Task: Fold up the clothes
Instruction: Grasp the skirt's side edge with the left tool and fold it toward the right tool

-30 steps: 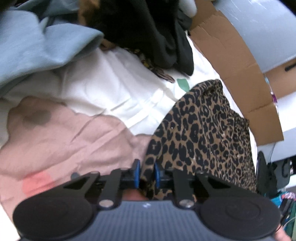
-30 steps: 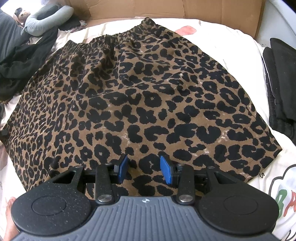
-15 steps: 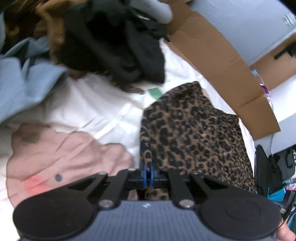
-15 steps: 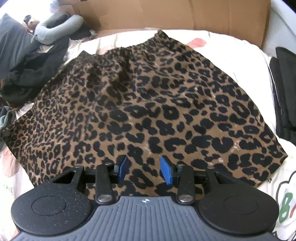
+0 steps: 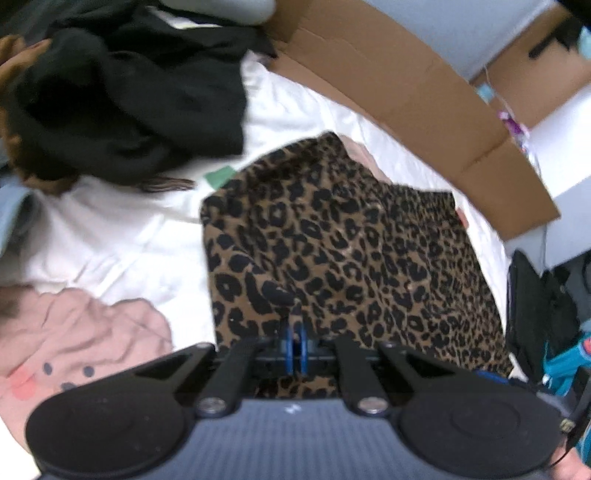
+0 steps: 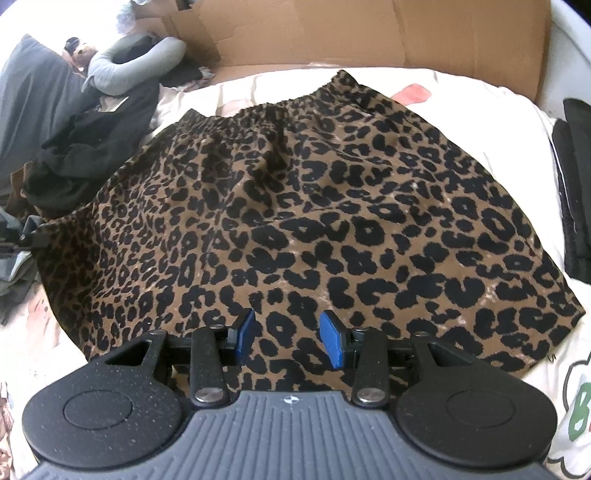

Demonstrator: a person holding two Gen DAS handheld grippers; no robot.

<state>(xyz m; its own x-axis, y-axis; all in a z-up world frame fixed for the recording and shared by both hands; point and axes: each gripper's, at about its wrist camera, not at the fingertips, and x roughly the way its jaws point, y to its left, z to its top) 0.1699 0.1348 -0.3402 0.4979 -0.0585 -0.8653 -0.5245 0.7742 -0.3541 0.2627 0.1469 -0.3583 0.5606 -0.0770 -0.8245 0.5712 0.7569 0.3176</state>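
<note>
A leopard-print skirt [image 6: 314, 206] lies spread on the white bedsheet [image 6: 461, 96], its gathered waistband toward the cardboard at the back. My left gripper [image 5: 295, 347] is shut on the skirt's [image 5: 351, 251] left hem corner, and the cloth rises in a pinched ridge from between the blue pads. In the right wrist view that same corner [image 6: 48, 236] is lifted off the bed at the left edge. My right gripper [image 6: 288, 332] hovers open above the near hem, nothing between its blue pads [image 6: 245, 330].
A heap of black and brown clothes [image 5: 122, 99] lies left of the skirt, with a pink printed patch [image 5: 74, 332] nearer. Brown cardboard [image 6: 369, 33] lines the far side of the bed. Dark folded items [image 6: 572, 192] sit at the right edge.
The left gripper closed on the skirt's hem corner, then lifted it and carried it inward over the skirt. The right gripper barely moved and stayed open.
</note>
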